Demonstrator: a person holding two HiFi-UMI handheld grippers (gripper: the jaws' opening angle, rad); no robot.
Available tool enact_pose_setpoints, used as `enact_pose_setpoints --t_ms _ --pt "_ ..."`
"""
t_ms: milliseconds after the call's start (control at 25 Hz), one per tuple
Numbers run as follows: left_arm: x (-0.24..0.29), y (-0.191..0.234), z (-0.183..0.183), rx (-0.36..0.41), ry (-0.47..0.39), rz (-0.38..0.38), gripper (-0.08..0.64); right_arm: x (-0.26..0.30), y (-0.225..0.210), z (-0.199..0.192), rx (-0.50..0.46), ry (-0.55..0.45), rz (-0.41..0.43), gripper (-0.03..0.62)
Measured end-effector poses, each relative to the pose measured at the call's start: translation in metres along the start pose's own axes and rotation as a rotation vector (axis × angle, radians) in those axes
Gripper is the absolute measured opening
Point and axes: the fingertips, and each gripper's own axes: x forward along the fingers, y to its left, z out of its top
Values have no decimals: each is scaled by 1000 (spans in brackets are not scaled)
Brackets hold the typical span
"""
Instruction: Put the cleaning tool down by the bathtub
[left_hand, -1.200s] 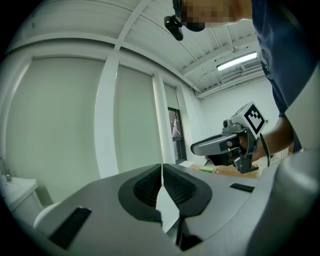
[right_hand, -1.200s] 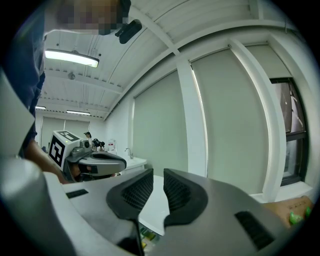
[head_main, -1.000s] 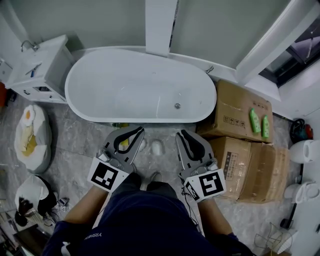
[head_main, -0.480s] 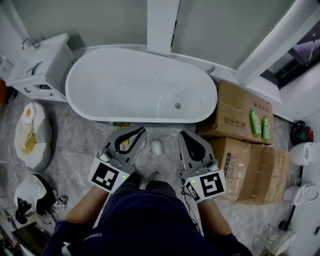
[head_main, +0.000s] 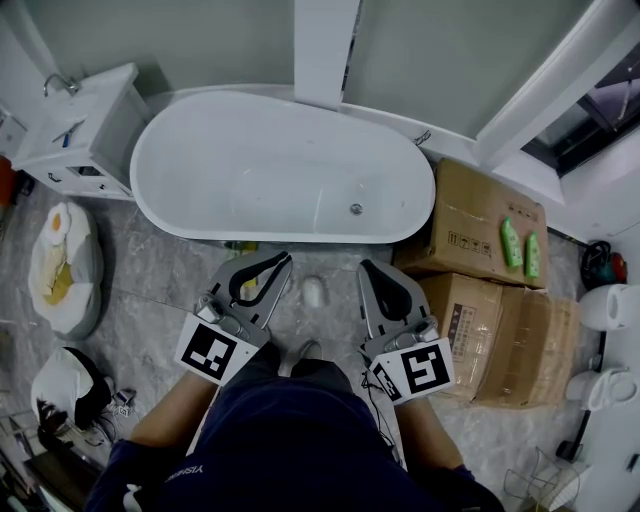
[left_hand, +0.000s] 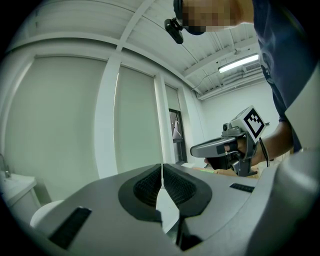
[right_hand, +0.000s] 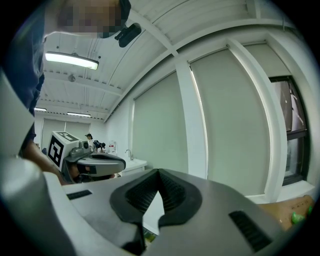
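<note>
The white bathtub (head_main: 180, 215) fills the upper middle of the head view. A small white object (head_main: 314, 292), possibly the cleaning tool, lies on the grey floor just in front of the tub, in the gap between my two grippers. My left gripper (head_main: 286, 259) (left_hand: 161, 169) is shut and holds nothing. My right gripper (head_main: 364, 267) (right_hand: 158, 173) is shut too, its dark pads meeting with nothing between them. Both are held about level toward the tub, above the floor. Each shows in the other's view: the right gripper (left_hand: 225, 148) and the left gripper (right_hand: 98, 163).
Two cardboard boxes (head_main: 480, 225) (head_main: 500, 330) stand right of the tub, with two green bottles (head_main: 518, 245) on the far one. A white vanity with a sink (head_main: 80, 130) stands at the left, a stuffed bag (head_main: 62, 270) on the floor below it. A yellow-green item (head_main: 240, 248) lies under the tub's edge.
The right gripper's jaws have closed from slightly apart to shut. Both grippers have stayed in place.
</note>
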Motion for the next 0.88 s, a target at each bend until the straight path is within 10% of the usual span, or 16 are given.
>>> enact_pose_setpoints --t_ms 880 --pt "-2 1 -2 3 14 1 37 4 2 -8 6 28 42 3"
